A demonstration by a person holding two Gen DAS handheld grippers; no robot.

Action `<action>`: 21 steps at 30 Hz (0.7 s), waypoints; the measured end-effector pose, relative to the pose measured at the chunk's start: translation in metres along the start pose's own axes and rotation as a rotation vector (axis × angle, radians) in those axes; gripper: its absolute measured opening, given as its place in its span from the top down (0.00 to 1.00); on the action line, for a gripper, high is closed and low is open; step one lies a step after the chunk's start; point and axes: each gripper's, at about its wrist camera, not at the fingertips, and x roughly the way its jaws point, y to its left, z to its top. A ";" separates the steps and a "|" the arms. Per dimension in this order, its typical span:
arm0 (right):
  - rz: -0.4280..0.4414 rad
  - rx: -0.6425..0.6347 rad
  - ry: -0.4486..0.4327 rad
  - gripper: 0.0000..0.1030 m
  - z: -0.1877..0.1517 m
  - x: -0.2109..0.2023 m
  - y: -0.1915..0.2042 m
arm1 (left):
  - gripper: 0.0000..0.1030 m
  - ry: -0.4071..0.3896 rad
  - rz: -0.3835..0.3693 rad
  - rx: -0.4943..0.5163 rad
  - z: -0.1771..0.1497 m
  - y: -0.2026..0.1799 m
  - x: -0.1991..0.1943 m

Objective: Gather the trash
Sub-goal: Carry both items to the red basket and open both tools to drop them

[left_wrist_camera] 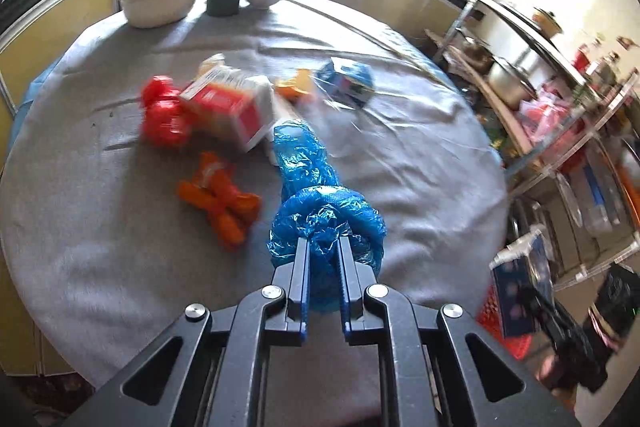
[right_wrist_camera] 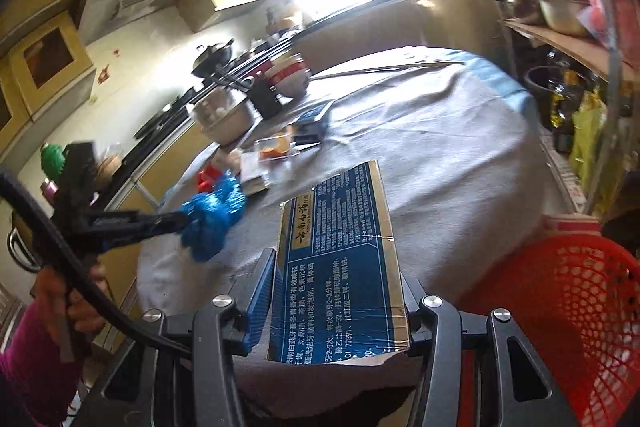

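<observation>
Two risks stand out: left tool, clenched on the crumpled blue bag at the worktop's six o'clock edge, may snag its trailing tail, while right tool, grasping the blue carton, may miss the red basket at four o'clock.

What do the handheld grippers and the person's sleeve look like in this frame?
Both the left gripper and the right gripper have black angular linkage frames, silver pivot bolts and blue ribbed finger pads. A black cable loops from the left one. The sleeve is magenta.
</observation>
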 end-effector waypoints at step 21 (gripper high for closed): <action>-0.213 0.419 -0.032 0.48 -0.066 -0.084 -0.163 | 0.87 0.230 -0.277 0.520 -0.069 -0.217 0.042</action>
